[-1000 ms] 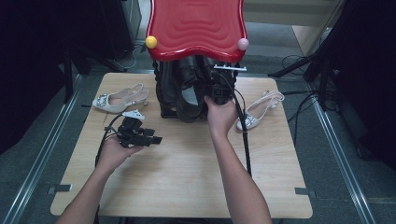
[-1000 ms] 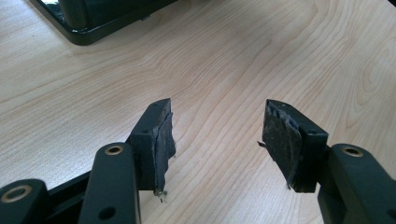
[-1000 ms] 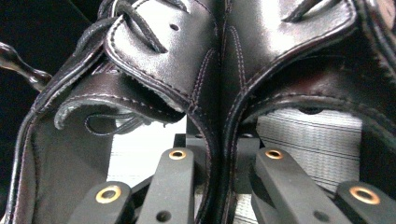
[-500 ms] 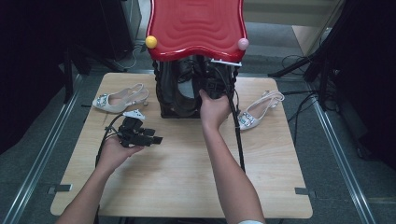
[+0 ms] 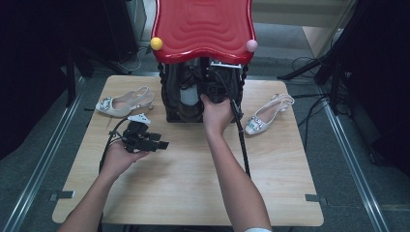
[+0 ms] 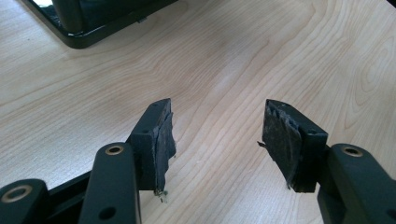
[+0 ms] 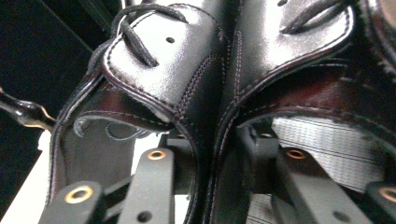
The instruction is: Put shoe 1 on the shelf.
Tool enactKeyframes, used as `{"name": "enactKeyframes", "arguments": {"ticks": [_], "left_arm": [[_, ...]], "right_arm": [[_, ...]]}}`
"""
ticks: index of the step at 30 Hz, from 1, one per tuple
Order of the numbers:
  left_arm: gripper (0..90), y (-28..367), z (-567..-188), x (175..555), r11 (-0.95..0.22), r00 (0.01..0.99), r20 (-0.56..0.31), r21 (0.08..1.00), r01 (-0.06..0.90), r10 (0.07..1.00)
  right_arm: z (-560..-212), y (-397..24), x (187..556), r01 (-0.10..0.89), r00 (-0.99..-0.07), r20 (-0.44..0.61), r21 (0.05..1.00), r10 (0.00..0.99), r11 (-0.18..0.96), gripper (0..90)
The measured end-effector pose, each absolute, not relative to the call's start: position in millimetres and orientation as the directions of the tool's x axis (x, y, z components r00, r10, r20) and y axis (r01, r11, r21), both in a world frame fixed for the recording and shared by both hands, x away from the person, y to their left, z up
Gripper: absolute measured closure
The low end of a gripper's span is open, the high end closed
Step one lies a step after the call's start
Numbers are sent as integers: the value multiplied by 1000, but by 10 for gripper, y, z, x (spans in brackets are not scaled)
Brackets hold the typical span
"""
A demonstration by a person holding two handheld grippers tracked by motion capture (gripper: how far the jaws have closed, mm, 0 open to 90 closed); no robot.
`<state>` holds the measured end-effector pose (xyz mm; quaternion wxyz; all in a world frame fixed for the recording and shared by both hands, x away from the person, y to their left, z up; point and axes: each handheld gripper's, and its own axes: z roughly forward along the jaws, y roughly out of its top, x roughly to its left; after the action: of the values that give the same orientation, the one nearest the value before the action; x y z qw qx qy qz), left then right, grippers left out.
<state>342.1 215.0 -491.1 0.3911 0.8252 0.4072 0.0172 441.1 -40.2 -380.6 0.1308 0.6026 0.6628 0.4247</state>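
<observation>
Much of the work is hidden beneath the red wavy top (image 5: 203, 26) of the black rack (image 5: 169, 104) at twelve o'clock on the wooden table (image 5: 183, 188). A pair of dark leather lace-up boots (image 5: 193, 84) is stood inside the rack, and only their upper parts can be made out in the shadow. The right gripper (image 5: 215, 92) is pushed in among them and is largely covered by the right hand (image 5: 216, 113). In the right gripper view the two boot shafts (image 7: 205, 70) are seen pressed side by side, with their adjoining edges passed down between the jaws; the jaw tips are hidden behind the leather. The jaws have just been opening, and they are seen partly apart with the leather between them; whether the pads press on it cannot be told.

The left gripper (image 5: 145, 140) is held low over the table at about nine o'clock, its jaws set wide apart with nothing but bare wood between them (image 6: 217, 140); a corner of the rack base (image 6: 93, 32) is cut off at the top of that view.

A pale heeled shoe (image 5: 123, 102) lies at ten o'clock, and its mate (image 5: 268, 113) at two o'clock, each well clear of the rack. A yellow ball (image 5: 156, 43) and a pink ball (image 5: 251, 46) are set at the front corners of the top.
</observation>
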Motion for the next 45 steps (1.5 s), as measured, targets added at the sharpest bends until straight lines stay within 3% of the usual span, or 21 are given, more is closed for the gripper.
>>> {"name": "enactKeyframes", "arguments": {"ticks": [8,23,29,35,39,42,45], "left_arm": [[430,2146,-4912,3420,-365,670,-289,660,657,683],[428,2151,-4814,3407,-345,671,-298,677,650,679],[443,2147,-4683,3398,-334,667,-307,680,653,679],[535,2116,-4476,3426,-324,688,-318,703,633,653],[602,2103,-4327,3488,-319,707,-338,714,623,621],[651,2069,-4183,3523,-333,718,-309,726,602,624],[711,2060,-4049,3571,-339,730,-289,740,581,619]], "right_arm": [[-3787,-446,4409,687,-277,372,721,886,-88,607],[-3666,-687,4179,669,-414,433,741,801,-55,584],[-3592,-841,4028,645,-476,404,764,781,-2,572],[-3574,-981,3830,612,-555,352,786,753,84,562],[-3628,-1063,3730,626,-588,373,772,718,112,540],[-3675,-1114,3665,626,-605,385,771,697,118,534],[-3715,-1134,3585,584,-647,319,792,692,182,531]]}}
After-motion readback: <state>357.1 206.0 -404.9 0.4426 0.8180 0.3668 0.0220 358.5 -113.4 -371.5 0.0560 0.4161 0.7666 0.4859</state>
